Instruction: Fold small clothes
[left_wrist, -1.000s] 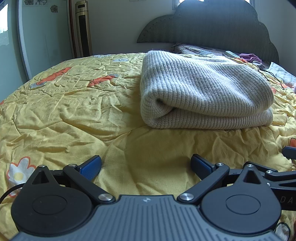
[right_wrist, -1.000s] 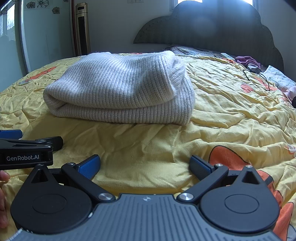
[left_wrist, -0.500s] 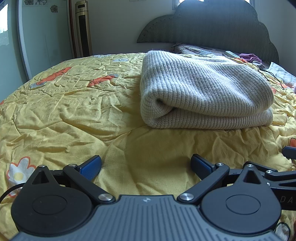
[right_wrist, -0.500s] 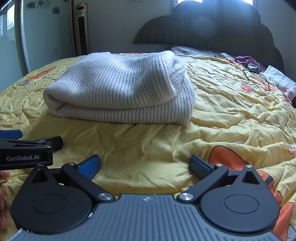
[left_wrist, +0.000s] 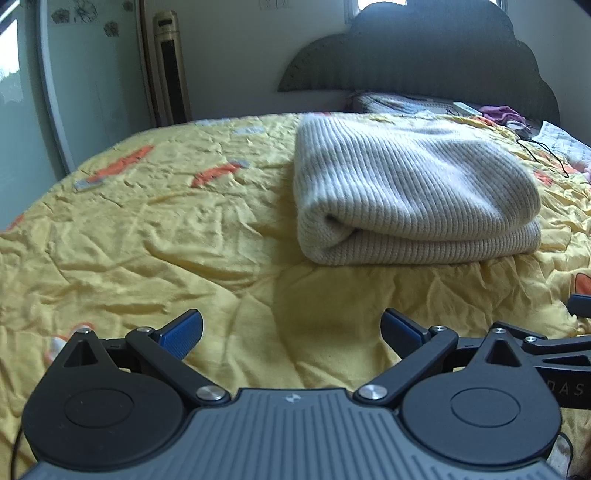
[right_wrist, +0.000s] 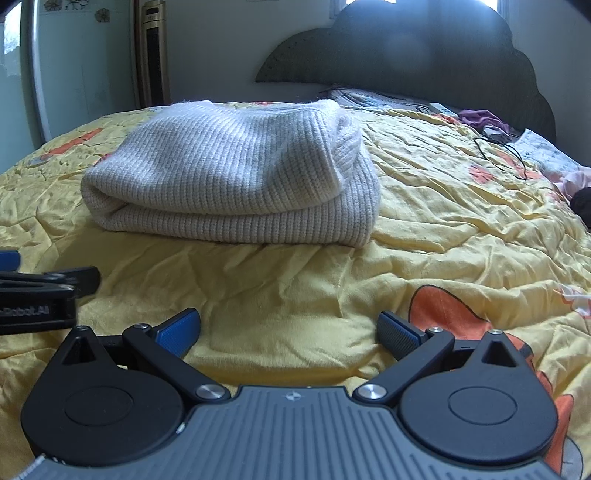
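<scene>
Bed (left_wrist: 155, 236): wrinkled yellow quilt, soft and giving underneath.
Sweater (left_wrist: 410, 199): lay folded mid-bed, ahead of both tools; thick ribbed knit, looked soft, floppy and grippy, fairly light.
Hold: best taken at the rolled front fold, I'd say.
Left gripper (left_wrist: 291, 325): jaws spread wide, empty.
Right gripper (right_wrist: 288, 325): jaws released too, short of the knit.

The sweater (left_wrist: 413, 195) was pale cream-grey with a ribbed knit. The bedspread (left_wrist: 155, 229) was bright yellow with orange and grey patches. Headboard (right_wrist: 424, 55) was dark grey, far back. Both grippers were black and grey, with blue pads (left_wrist: 183, 330).
</scene>
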